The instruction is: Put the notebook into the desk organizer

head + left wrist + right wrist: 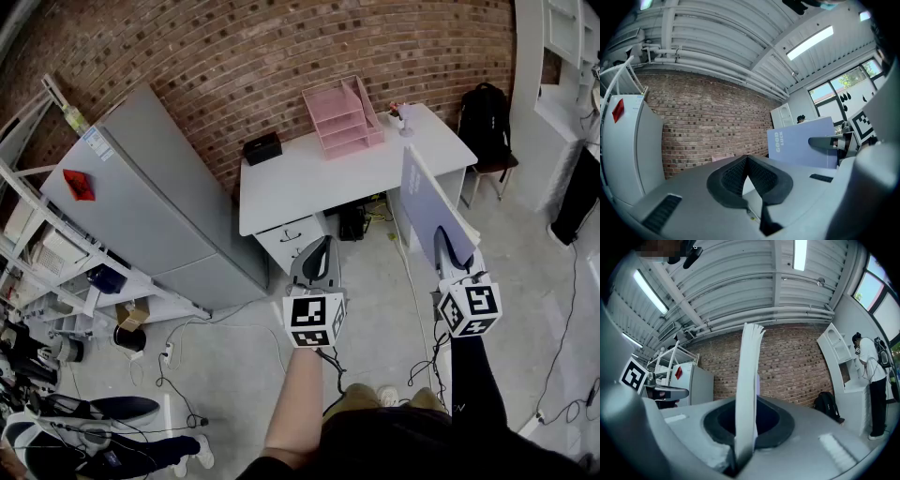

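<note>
At the far left a tall grey refrigerator [159,187] stands against the brick wall. Next to it is the white bench [300,192], which carries a small black box [262,147] and, further right, the pink tiered plastic desk organizer [342,117]. The organizer's trays look empty, though the head view is too distant to be sure.

The left tool [316,248] is held out level, well short of the bench. In the left gripper view [747,158] its dark pads meet at the tips with nothing between them, so it is closed and idle.

To its right, the right tool [442,242] is clamped narrow on the lavender-blue soft-cover notebook [427,202]. It grips the lower edge, and the cover rises upright above it. The right gripper view shows the notebook edge-on [749,380], a thin white block of pages running up out of the pads [723,425]. So the notebook is in the air, well apart from the organizer and to its right. At the far right a black backpack [484,117] sits by the white shelving.

The notebook looks light and thin, stiff enough to stand on its own but likely to flex, and its smooth cover could slip. Holding it low leaves the top edge free to lead into a tray. A grip close to the spine would keep the pages from fanning.
</note>
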